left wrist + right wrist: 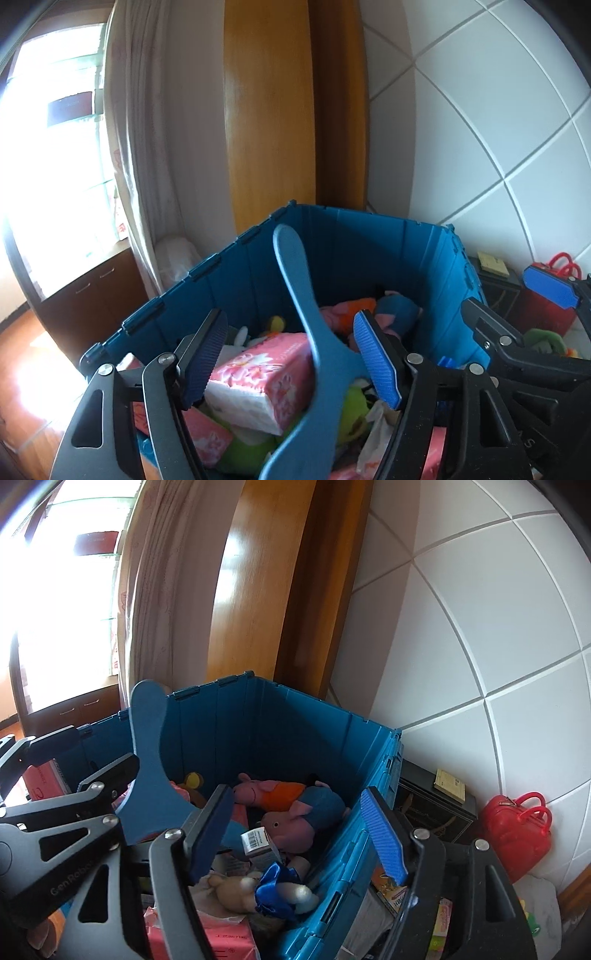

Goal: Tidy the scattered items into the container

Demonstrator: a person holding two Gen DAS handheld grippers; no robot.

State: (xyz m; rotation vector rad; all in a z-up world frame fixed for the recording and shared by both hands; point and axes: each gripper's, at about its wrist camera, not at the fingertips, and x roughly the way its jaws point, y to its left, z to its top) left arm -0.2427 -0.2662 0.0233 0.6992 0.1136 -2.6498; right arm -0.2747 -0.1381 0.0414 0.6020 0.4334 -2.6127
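Over the blue box (369,251): left gripper (291,362), fingers spread wide, with a blue paddle-shaped thing (310,332) between them, touching the right pad (376,362) only. Cannot tell if held. Under it, in the box, pink tissue packs (258,380) and soft toys. Right gripper (299,834) spread wide too, holding nothing, above two pig toys (291,805) and a small doll in a blue dress (273,886). Outside, by the tiled wall: a red bag (517,827) and a dark box (428,805).
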